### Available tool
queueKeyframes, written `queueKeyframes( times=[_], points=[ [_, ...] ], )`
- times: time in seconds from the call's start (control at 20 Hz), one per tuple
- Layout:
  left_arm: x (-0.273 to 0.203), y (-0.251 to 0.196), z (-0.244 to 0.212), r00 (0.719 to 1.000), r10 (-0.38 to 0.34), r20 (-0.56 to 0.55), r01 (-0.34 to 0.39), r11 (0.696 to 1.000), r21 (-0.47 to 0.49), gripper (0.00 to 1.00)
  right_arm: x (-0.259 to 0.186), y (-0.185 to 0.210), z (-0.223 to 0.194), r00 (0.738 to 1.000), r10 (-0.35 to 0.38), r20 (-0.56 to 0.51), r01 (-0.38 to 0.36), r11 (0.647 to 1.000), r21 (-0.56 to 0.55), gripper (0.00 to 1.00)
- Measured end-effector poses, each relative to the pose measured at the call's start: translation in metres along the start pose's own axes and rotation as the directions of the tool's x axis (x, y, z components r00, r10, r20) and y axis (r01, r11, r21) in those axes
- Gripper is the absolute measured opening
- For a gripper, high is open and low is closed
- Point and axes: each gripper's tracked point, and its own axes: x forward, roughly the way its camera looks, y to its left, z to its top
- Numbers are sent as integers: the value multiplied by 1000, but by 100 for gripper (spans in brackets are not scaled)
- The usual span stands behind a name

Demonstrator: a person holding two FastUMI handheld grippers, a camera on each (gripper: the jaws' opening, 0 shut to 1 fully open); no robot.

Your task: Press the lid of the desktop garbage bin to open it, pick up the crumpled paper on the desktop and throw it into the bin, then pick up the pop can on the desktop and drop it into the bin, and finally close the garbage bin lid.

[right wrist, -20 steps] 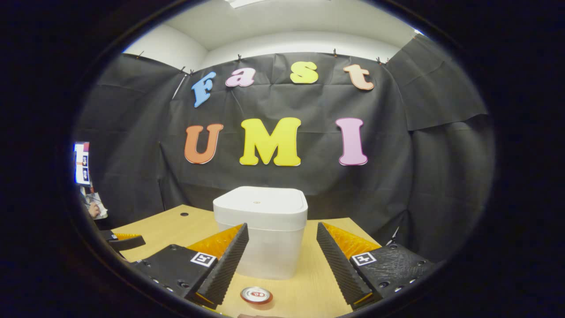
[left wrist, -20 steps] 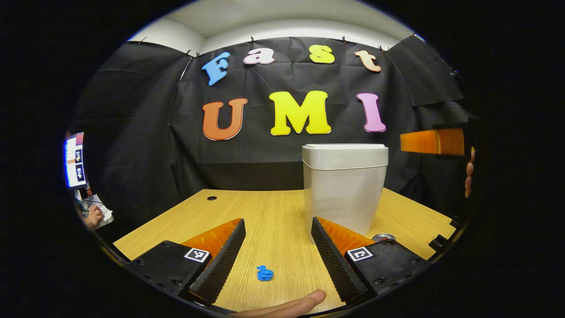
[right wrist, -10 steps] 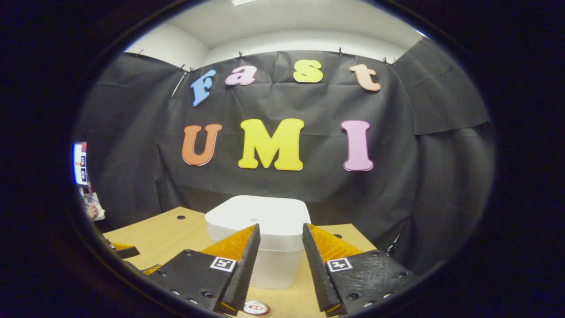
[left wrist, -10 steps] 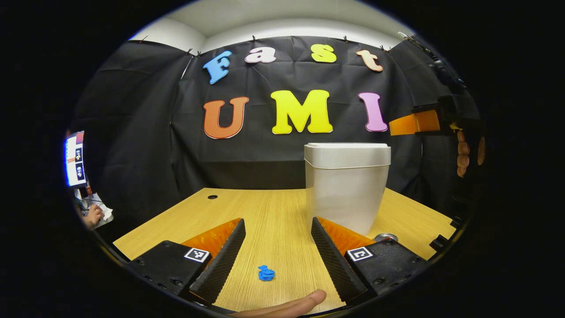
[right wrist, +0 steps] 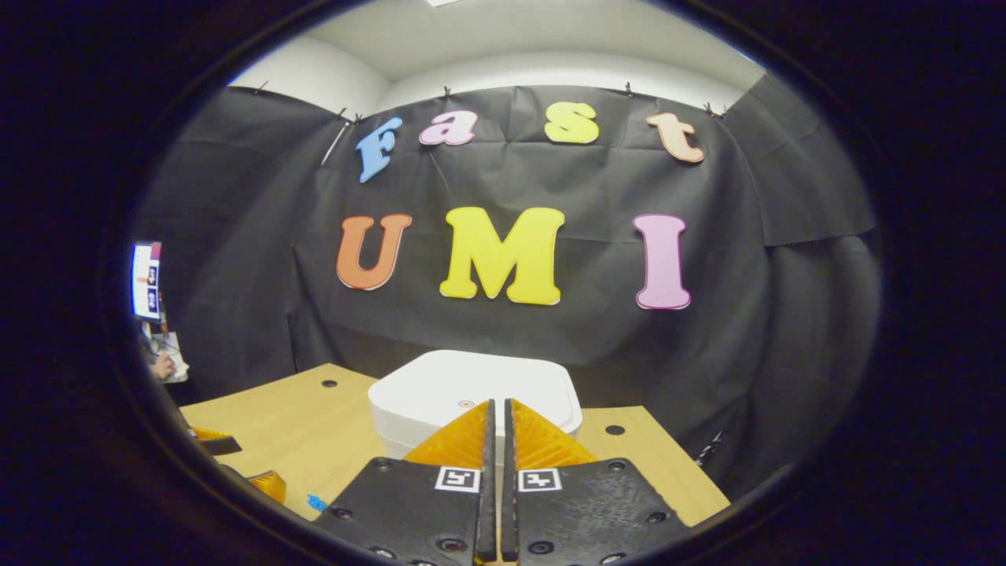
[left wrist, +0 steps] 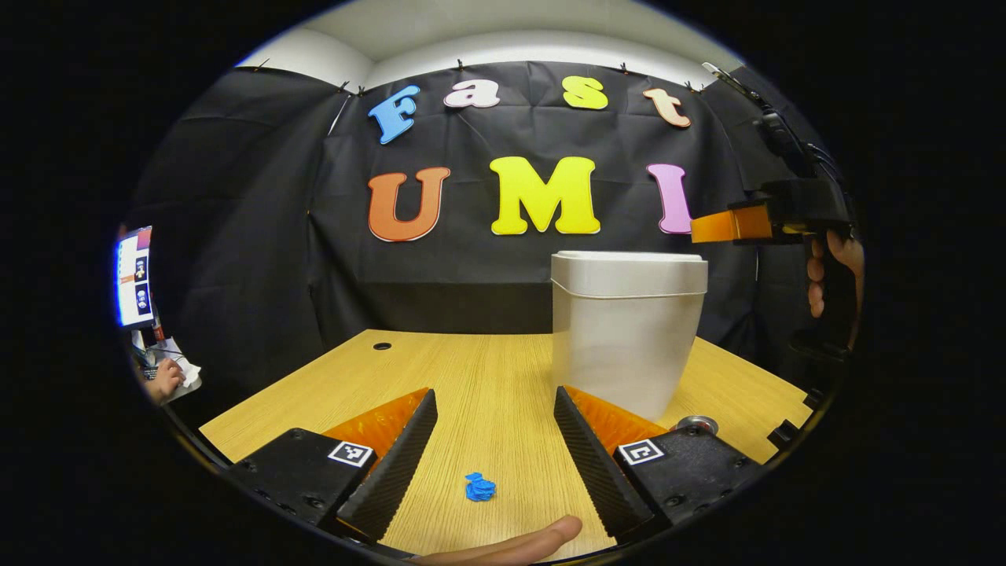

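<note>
A white garbage bin stands on the wooden desk with its lid down. A small blue crumpled paper lies on the desk between and just before the fingers of my left gripper, which is open and holds nothing. The pop can stands by the bin's right foot, with only its top peeking past my right-hand finger. My right gripper is shut on nothing and hovers over the near part of the lid. In the left gripper view the right gripper hangs just above the bin's right edge.
A monitor and a person's hand sit off the desk's left side. A cable hole marks the desk's far left, another hole lies right of the bin. A fingertip shows at the bottom.
My right gripper has shut its fingers and moved up and forward over the bin lid; the can has slipped below its view. The left gripper has barely moved.
</note>
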Motion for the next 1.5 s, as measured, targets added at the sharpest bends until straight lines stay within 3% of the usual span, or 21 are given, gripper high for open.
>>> queueKeyframes(
  times=[0.3, 0.65, 1.05, 1.35, 1.5],
  points=[
    [6, 5, -4, 1000, 17, -19, -17, 1000, -14, 97, 21, 10, 6, 1000, 16, -12, -15, 998, 62, 0],
    [4, -1, -6, 1000, 0, -28, 0, 1000, 4, 97, 47, 33, 17, 1000, 29, 8, -29, 999, -21, 0],
    [8, -1, -9, 999, -3, -39, 2, 1000, -10, 97, 72, 36, -13, 992, -5, -124, 4, 1000, -7, 0],
    [9, -9, -13, 999, -9, -45, 10, 1000, 8, 97, 76, 35, -19, 995, -7, -102, 10, 999, 31, 1],
    [5, -12, -11, 999, -12, -39, 12, 1000, 16, 97, 74, 34, -21, 996, -30, -88, 30, 1000, -3, 1]
  ],
)
